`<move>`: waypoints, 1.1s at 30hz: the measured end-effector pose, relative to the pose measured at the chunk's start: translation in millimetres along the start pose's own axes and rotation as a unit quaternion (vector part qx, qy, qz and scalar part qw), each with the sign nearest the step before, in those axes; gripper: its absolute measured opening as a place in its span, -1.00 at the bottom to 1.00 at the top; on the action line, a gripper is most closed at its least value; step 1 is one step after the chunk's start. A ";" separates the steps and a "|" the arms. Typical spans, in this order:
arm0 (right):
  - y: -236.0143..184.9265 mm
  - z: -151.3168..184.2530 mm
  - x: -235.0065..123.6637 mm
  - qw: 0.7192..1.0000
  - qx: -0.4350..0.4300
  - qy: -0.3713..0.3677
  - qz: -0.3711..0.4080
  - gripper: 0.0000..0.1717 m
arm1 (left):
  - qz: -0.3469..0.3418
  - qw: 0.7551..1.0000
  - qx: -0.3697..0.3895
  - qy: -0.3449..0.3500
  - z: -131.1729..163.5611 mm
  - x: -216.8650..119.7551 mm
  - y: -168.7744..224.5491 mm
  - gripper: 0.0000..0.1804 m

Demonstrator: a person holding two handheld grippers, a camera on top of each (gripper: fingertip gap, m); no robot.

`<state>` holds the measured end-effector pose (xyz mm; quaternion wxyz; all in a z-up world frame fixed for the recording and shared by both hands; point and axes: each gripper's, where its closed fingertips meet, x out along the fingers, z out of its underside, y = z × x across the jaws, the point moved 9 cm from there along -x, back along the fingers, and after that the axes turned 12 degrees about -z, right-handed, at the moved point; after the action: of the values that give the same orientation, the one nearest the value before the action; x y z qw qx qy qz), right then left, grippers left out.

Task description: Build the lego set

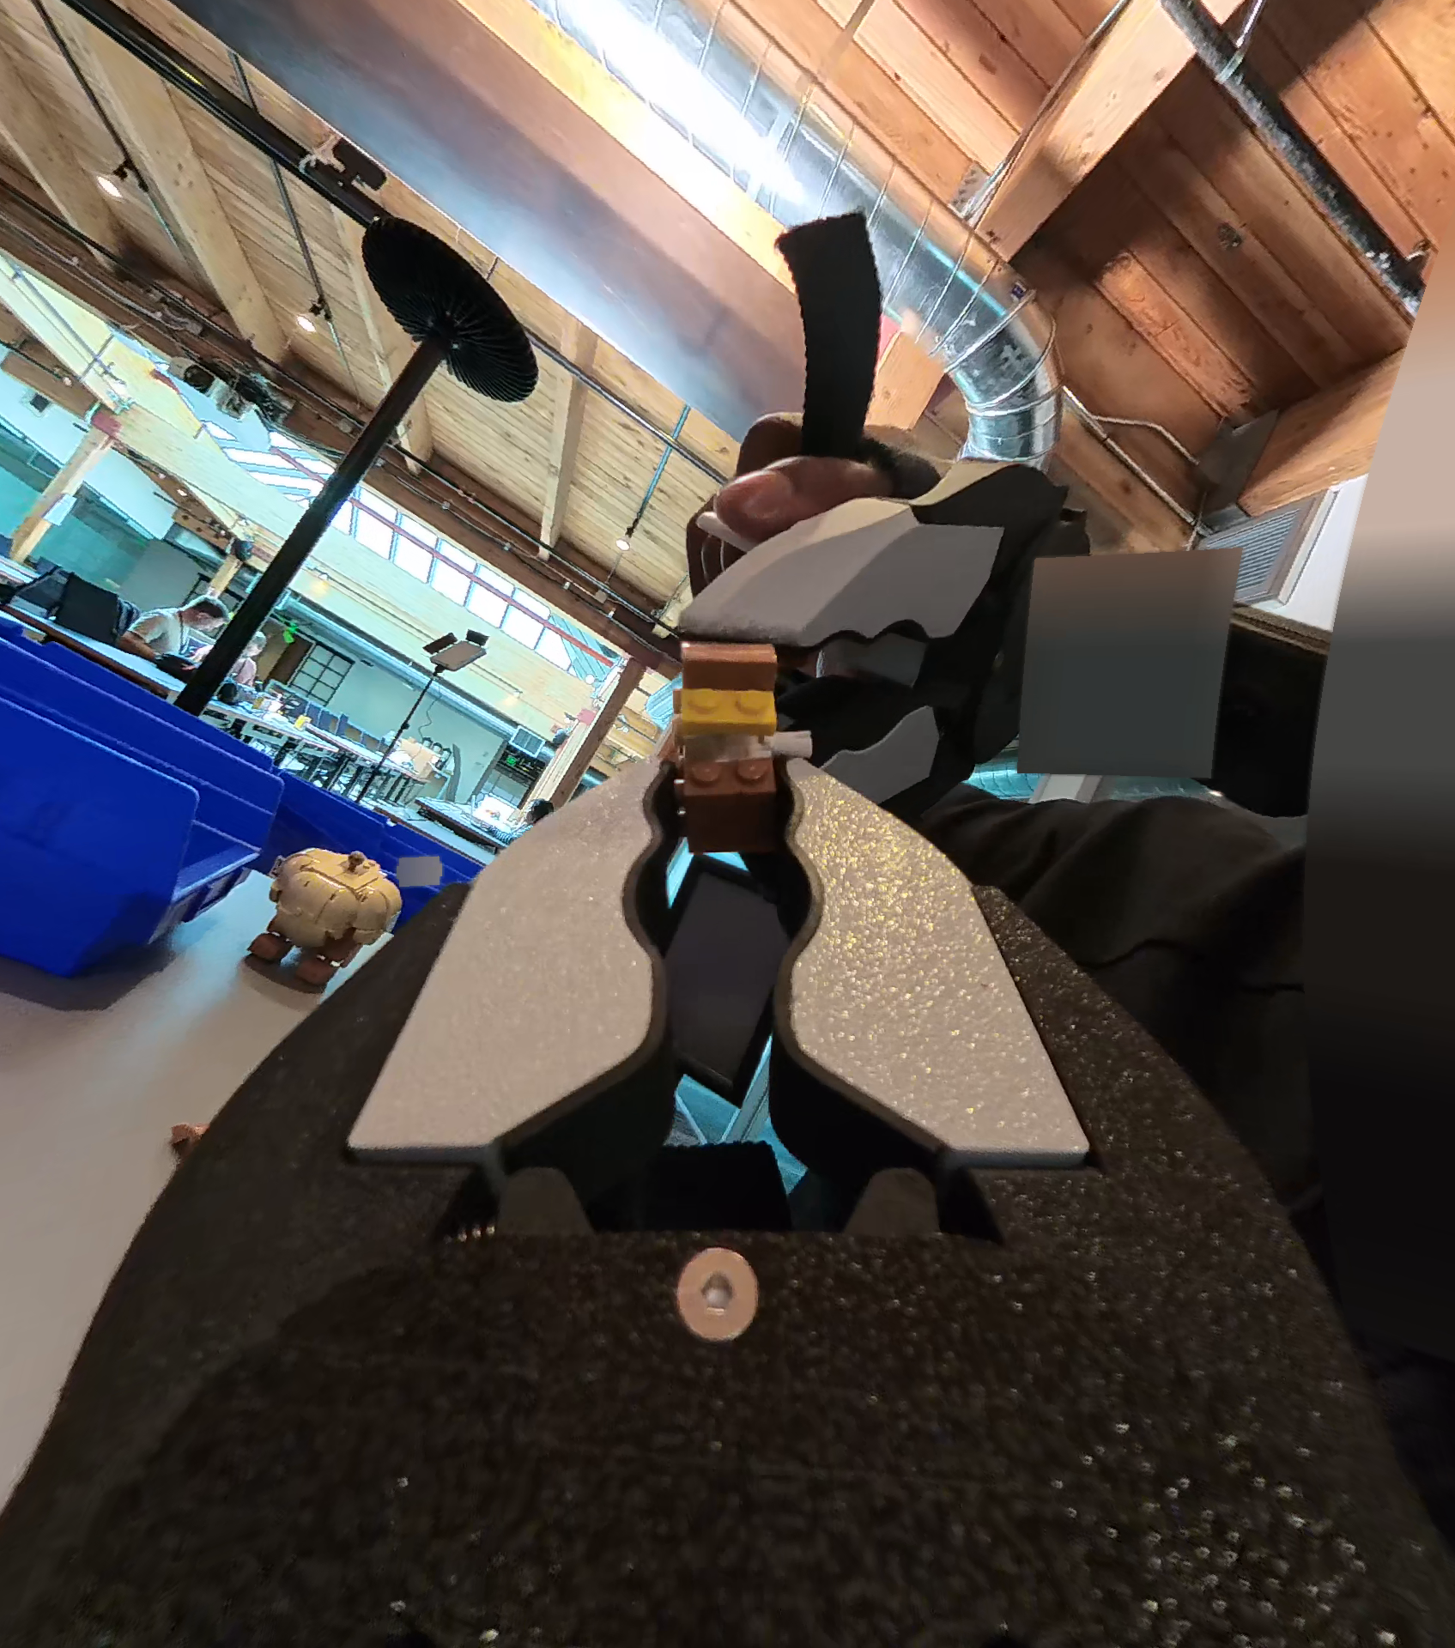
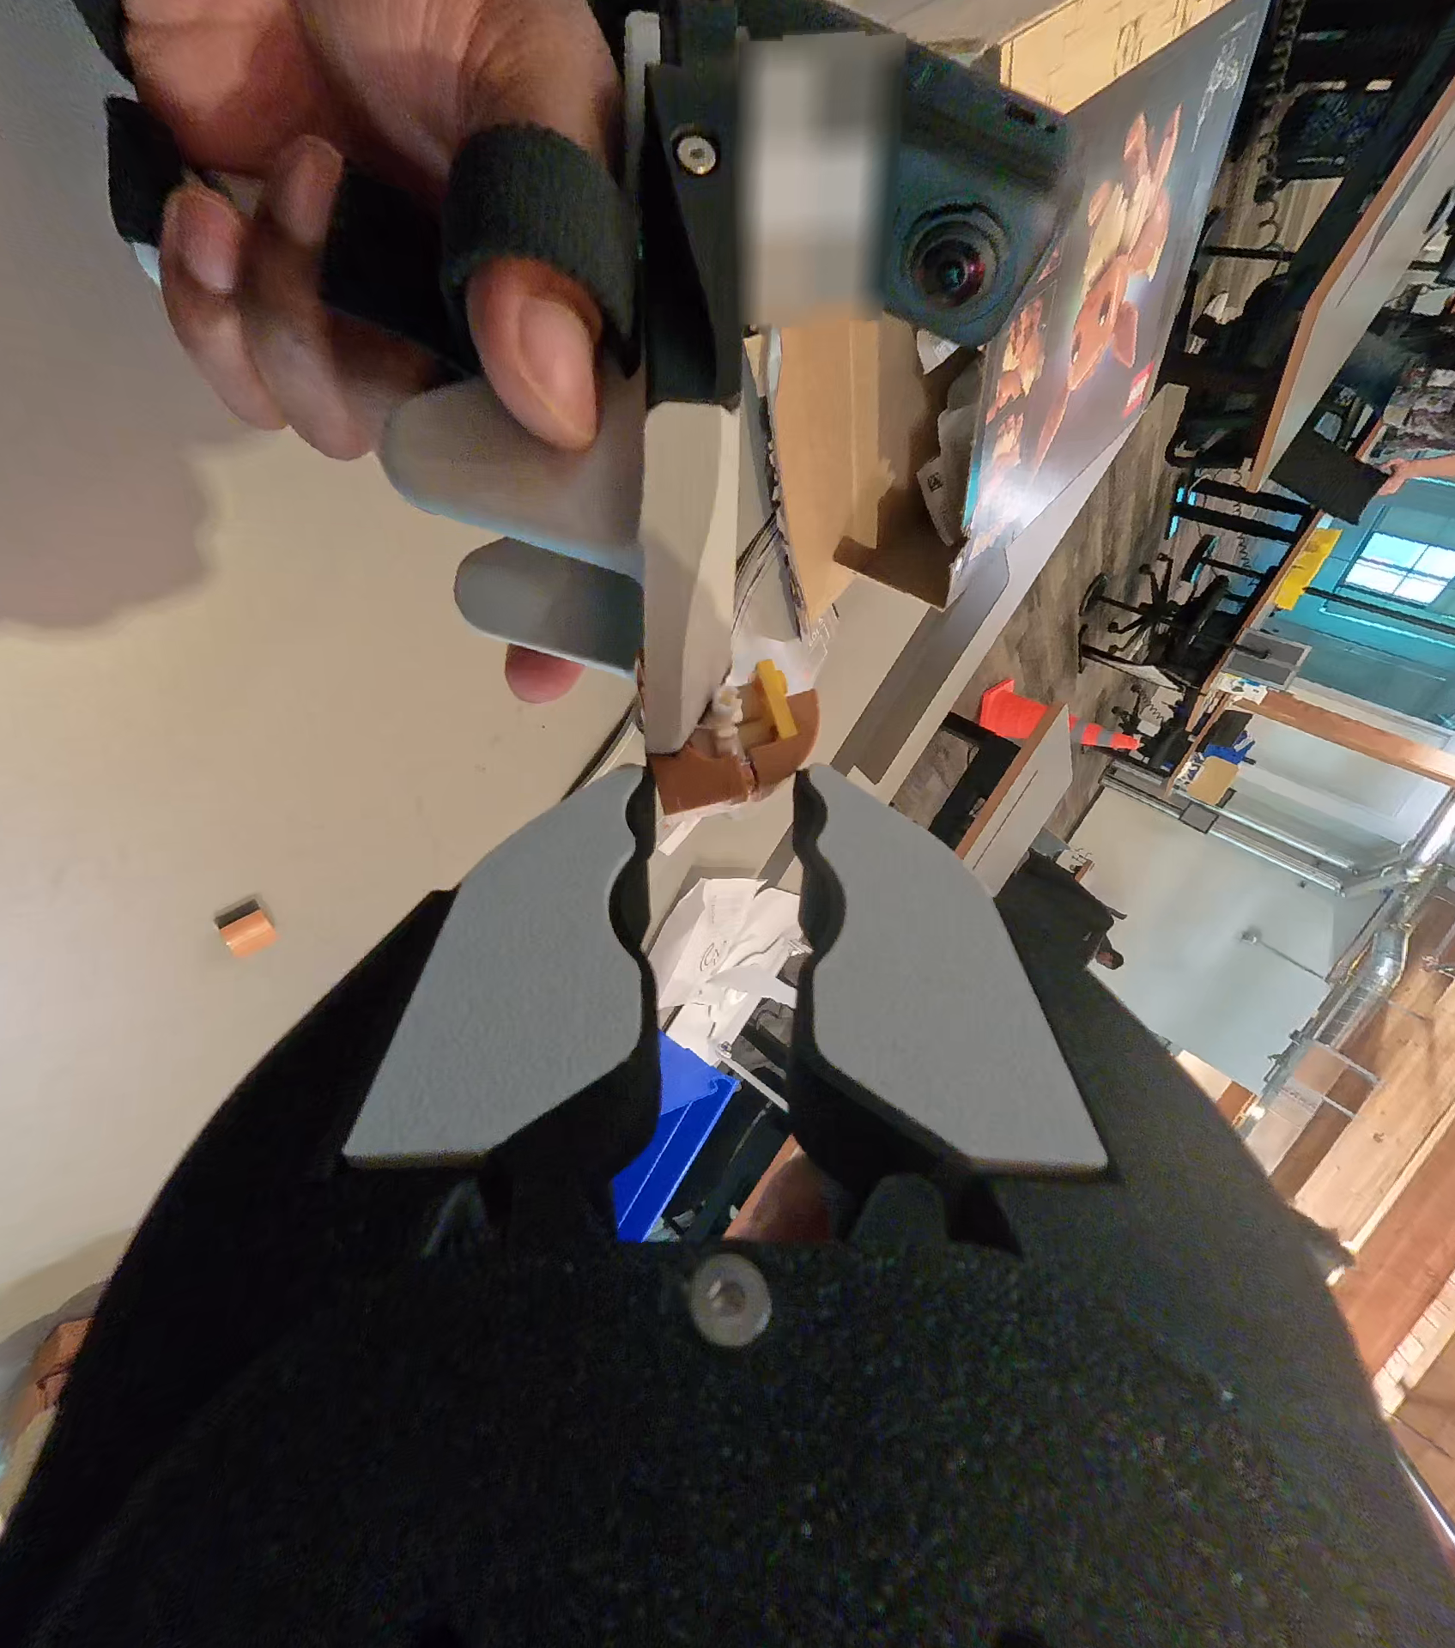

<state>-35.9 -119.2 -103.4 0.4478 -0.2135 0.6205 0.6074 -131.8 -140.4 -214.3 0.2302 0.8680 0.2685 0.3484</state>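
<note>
My left gripper (image 1: 728, 803) is shut on a small brick assembly (image 1: 732, 758) made of brown bricks with a yellow plate and a tan part between them. It holds the assembly in the air above the table. My right gripper (image 2: 723, 789) is open. The same assembly (image 2: 719, 767) sits just past its tips, close to its left fingertip (image 2: 625, 803) and clear of the right one. In the left wrist view the right gripper (image 1: 822, 571) comes in from above, with one finger right over the top brown brick. The left gripper's pale finger (image 2: 688, 580) shows in the right wrist view.
A tan brick figure with brown feet (image 1: 331, 901) stands on the pale table (image 1: 37, 1159) in front of blue bins (image 1: 81, 803). A small orange-brown piece (image 2: 246, 927) lies on the table. A picture-printed box (image 2: 1080, 312), white papers (image 2: 732, 936) and a blue bin (image 2: 670, 1133) lie beyond. Both grippers' tips are close together, under 4 cm apart. Left tips and right tips are each some 25 cm from the small orange-brown piece (image 2: 246, 927).
</note>
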 end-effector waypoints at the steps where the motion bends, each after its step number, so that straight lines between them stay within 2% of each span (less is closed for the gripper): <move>1: -0.4 -0.1 0.6 1.000 -0.002 -0.002 0.001 -0.66 | -0.002 1.000 0.001 -0.001 0.1 -0.1 -0.2 -0.79; 13: -5.4 -4.1 6.2 0.997 -0.047 -0.047 0.030 -0.62 | -0.027 0.999 0.010 -0.014 -0.5 -1.0 -2.1 -0.79; 22: -2.1 -4.3 7.3 0.993 -0.064 -0.078 0.062 -0.62 | -0.004 1.000 0.011 0.000 -4.3 -5.7 -0.7 -0.79; 33: -1.5 -4.8 5.3 0.996 -0.040 -0.062 0.046 -0.60 | 0.003 1.000 0.013 -0.003 0.0 -2.6 -2.2 -0.79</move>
<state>-38.8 -122.5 -109.2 0.4480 -0.1647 0.5762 0.6635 -134.1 -140.4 -216.8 0.2183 0.8728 0.2700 0.3430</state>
